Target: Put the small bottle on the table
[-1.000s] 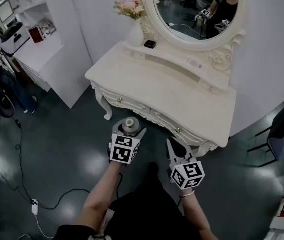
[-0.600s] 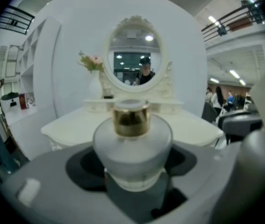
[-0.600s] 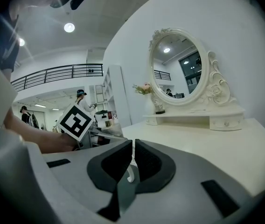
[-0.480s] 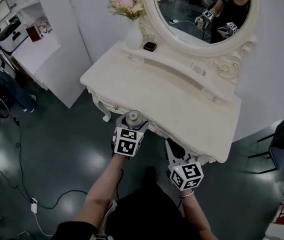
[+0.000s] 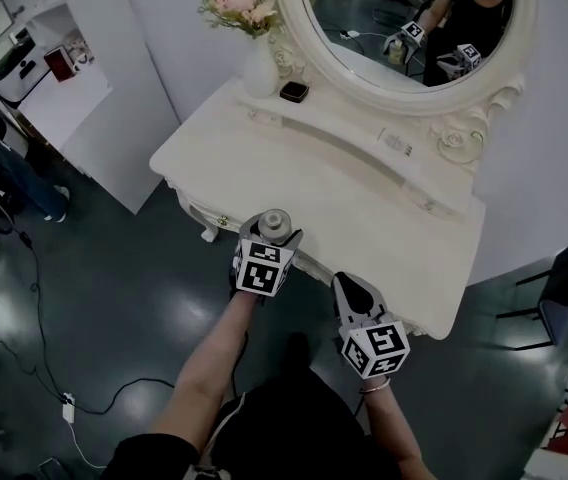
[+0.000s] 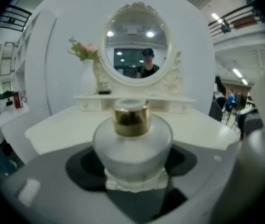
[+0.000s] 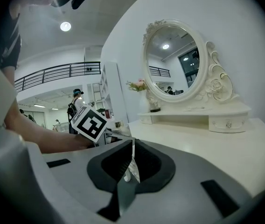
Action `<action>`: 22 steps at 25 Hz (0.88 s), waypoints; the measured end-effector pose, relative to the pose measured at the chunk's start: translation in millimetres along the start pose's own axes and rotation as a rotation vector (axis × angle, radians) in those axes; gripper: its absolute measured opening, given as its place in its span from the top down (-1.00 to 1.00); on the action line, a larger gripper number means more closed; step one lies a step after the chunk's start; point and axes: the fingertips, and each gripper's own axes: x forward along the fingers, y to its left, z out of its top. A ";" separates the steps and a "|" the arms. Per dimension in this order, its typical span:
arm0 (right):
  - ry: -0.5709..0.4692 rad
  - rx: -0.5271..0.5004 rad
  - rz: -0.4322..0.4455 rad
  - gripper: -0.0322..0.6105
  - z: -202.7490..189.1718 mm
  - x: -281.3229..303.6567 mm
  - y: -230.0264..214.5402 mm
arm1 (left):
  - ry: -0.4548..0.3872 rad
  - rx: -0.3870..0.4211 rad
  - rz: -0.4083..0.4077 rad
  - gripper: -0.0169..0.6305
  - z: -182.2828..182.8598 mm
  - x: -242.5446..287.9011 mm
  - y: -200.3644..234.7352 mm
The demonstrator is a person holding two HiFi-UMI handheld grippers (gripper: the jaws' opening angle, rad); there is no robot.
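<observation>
Bottle (image 5: 276,222) at table (image 5: 364,200) edge; vase (image 5: 259,68), mirror (image 5: 404,18) bkgd

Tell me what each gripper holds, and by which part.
The left gripper holds the small bottle by its round body, below the gold cap. The right gripper is shut, empty.

The head view looks steeply down on the dressing table (image 5: 349,203) from above its front edge. The left gripper view sits low, facing the mirror (image 6: 137,43) squarely — the right gripper view shares both, obliquely.
</observation>
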 end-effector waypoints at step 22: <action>0.034 0.020 -0.029 0.88 -0.6 25.5 -38.7 | 0.061 0.028 0.004 -0.12 8.4 71.5 8.6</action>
